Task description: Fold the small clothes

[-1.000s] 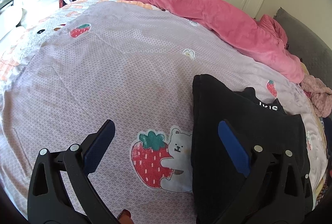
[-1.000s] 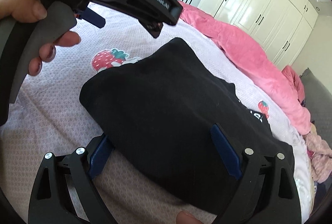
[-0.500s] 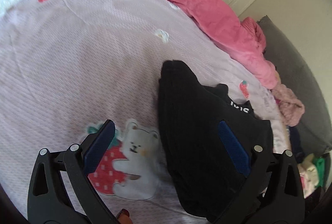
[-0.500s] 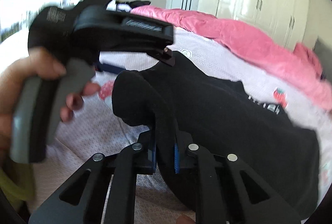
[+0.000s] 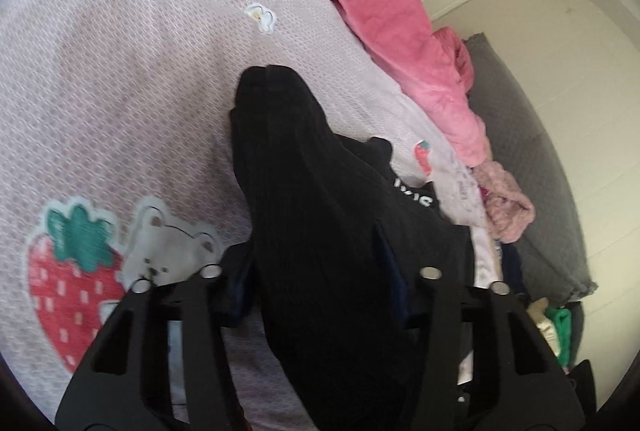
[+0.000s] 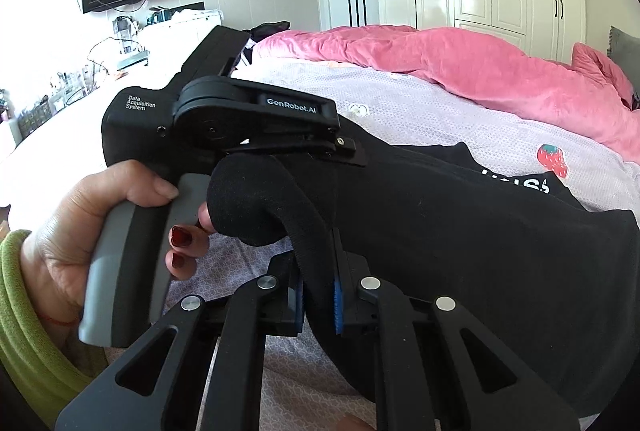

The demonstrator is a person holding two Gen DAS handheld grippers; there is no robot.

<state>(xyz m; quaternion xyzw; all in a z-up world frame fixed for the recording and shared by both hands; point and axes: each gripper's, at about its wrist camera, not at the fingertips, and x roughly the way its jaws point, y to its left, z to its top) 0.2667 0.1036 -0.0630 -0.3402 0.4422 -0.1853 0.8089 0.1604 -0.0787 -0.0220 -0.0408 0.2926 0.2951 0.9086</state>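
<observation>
Right wrist view, right tool (image 6: 318,297) clamped on black garment (image 6: 460,215), left tool (image 5: 320,271) just closing around its fold

A black garment (image 5: 320,215) of soft knit cloth lies on the bed, bunched into a thick, raised fold that runs lengthwise, its rounded near end lifted off the surface. White lettering shows on a flatter part toward the far side, only partly readable. In the right wrist view the same garment (image 6: 460,215) spreads broad and dark to the right, with a rolled, bulging edge at its left end standing up above the rest
</observation>
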